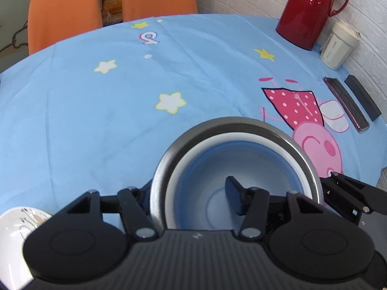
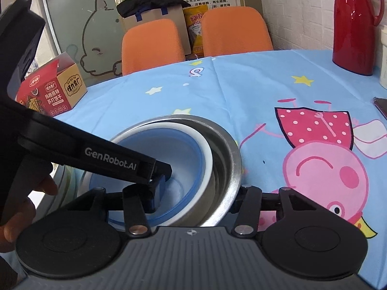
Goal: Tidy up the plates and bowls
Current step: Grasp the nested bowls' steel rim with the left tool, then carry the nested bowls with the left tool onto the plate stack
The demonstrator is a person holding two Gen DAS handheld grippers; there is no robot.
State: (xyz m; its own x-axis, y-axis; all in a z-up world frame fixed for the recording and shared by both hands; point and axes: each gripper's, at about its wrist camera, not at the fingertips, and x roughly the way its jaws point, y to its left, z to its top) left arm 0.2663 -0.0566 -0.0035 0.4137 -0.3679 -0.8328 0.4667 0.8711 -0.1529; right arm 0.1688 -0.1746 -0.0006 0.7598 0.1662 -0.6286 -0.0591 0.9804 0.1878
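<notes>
A blue-and-white bowl [image 1: 205, 169] sits nested inside a steel bowl [image 1: 241, 123] on the blue tablecloth. My left gripper [image 1: 191, 193] straddles the left walls of both bowls, its right finger [image 1: 233, 195] inside the blue bowl and its left finger outside the steel rim. My right gripper [image 2: 196, 193] straddles the near right side of the same stack [image 2: 169, 149], left finger [image 2: 157, 193] inside the blue bowl, right finger outside the steel bowl [image 2: 227, 154]. Both sets of jaws stand wide. A white patterned dish [image 1: 14, 236] lies at the lower left.
A red thermos [image 1: 307, 9] and a cream cup [image 1: 338, 46] stand at the far right by the brick wall. Two dark flat cases [image 1: 346, 101] lie near them. A red cracker box [image 2: 53, 89] sits at the table's left edge. Two orange chairs [image 2: 150, 46] stand behind.
</notes>
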